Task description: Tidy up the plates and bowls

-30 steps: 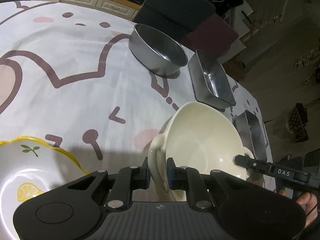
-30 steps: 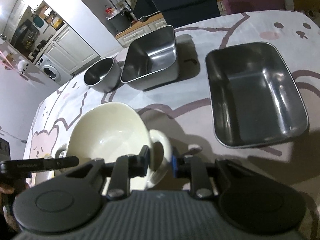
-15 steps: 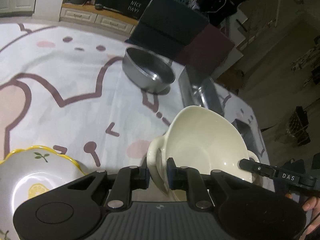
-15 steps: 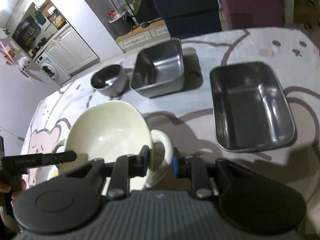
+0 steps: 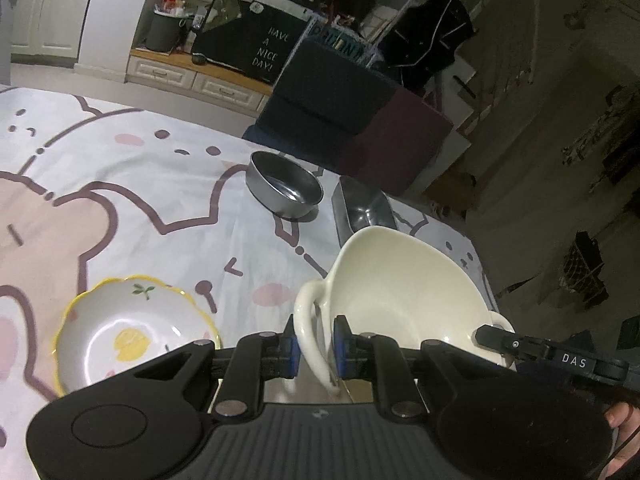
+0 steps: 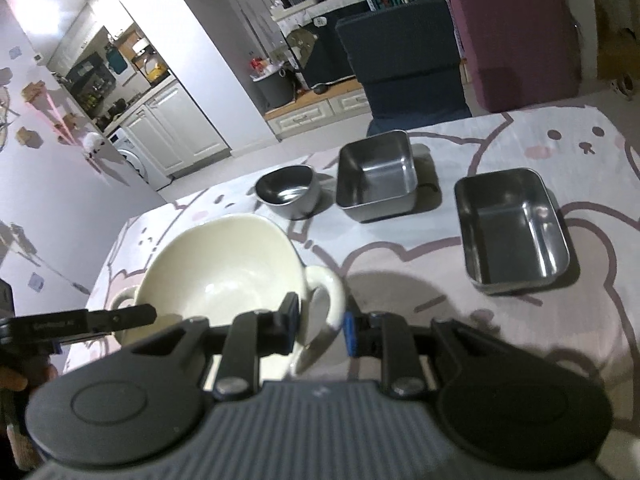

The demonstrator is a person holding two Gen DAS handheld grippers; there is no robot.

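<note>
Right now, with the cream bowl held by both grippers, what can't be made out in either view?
- Cream bowl underside: hidden by its own body, both views.
- Square steel tin: partly behind the bowl, left view.
- Lemon dish: near edge behind the left gripper; absent from the right view.

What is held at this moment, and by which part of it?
The cream bowl is held by both grippers: the left gripper is shut on one loop handle, the right gripper on the opposite handle.
</note>
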